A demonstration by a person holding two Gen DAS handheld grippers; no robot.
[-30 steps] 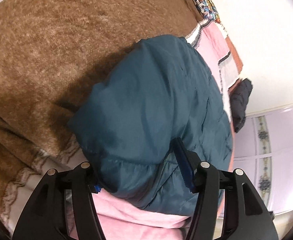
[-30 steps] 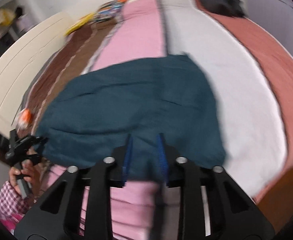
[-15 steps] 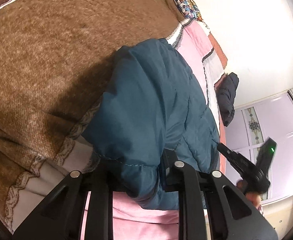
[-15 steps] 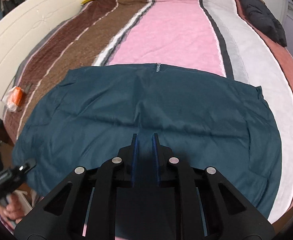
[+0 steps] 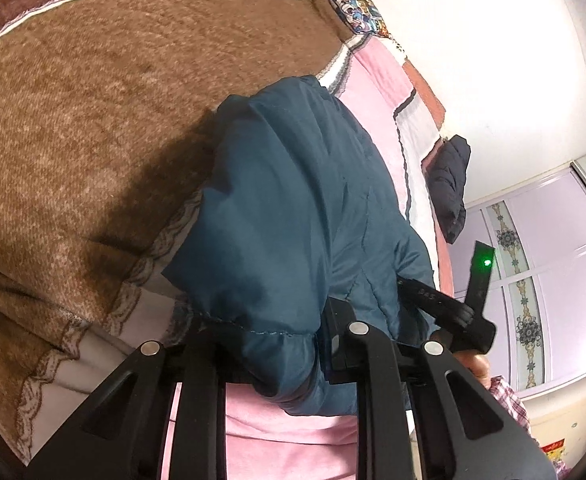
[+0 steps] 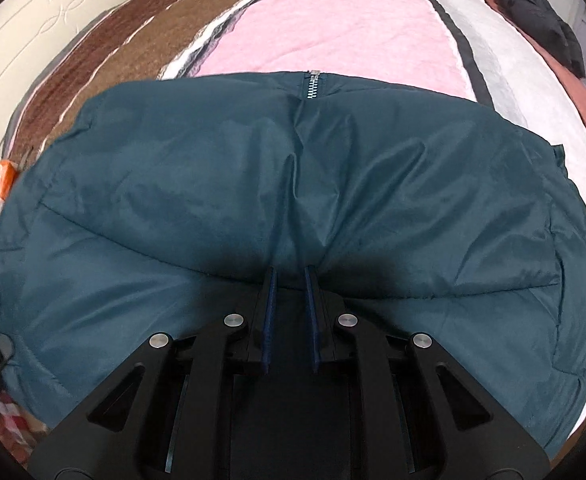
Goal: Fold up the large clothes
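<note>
A: Why hold the teal jacket [image 6: 293,208] by its near edge?

B: Your left claw [image 5: 277,344] pinches one corner and your right claw [image 6: 289,280] nips the middle, so you can lift and fold it.

A: And underneath?

B: A striped blanket [image 6: 333,20] on the bed, wardrobe doors [image 5: 541,280] beyond.

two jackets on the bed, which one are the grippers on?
The teal jacket with the zipper, spread near the bed's edge; both grippers, left and right, pinch it. The dark jacket lies untouched at the far side.
</note>
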